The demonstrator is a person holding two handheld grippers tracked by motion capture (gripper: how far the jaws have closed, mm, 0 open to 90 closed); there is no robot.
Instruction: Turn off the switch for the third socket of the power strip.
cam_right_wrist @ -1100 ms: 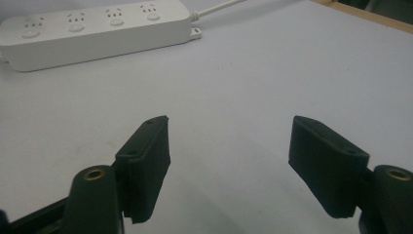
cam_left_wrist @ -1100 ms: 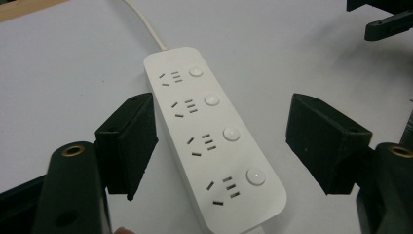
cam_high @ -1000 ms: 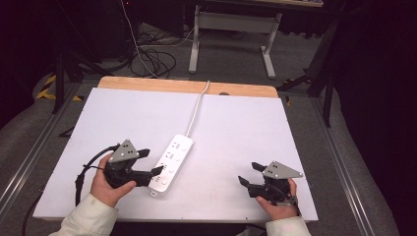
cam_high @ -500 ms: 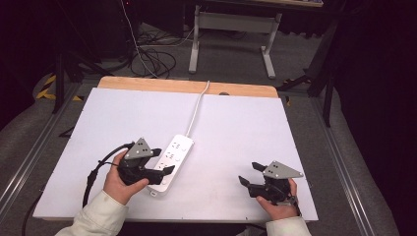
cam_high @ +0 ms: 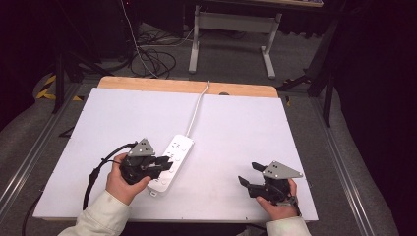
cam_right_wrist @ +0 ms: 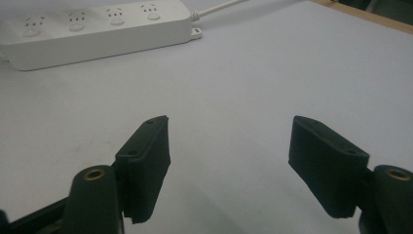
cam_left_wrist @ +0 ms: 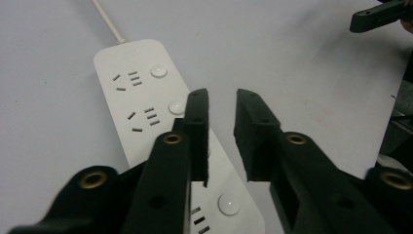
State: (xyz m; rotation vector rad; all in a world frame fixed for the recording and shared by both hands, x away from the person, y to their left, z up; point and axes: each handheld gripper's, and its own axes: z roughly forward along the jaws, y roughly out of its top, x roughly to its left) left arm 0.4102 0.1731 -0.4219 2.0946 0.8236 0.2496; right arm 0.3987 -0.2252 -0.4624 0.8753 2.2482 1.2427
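My left claw [cam_left_wrist: 217,105] hovers over the power strip [cam_high: 171,162], jaws narrowly parted, nothing gripped. Right claw [cam_right_wrist: 229,146] released wide above bare desk [cam_high: 236,132]; strip well ahead-left.

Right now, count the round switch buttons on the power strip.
4, in a row along the power strip, one beside each socket: buttons at and in the right gripper view. None looks hidden there.
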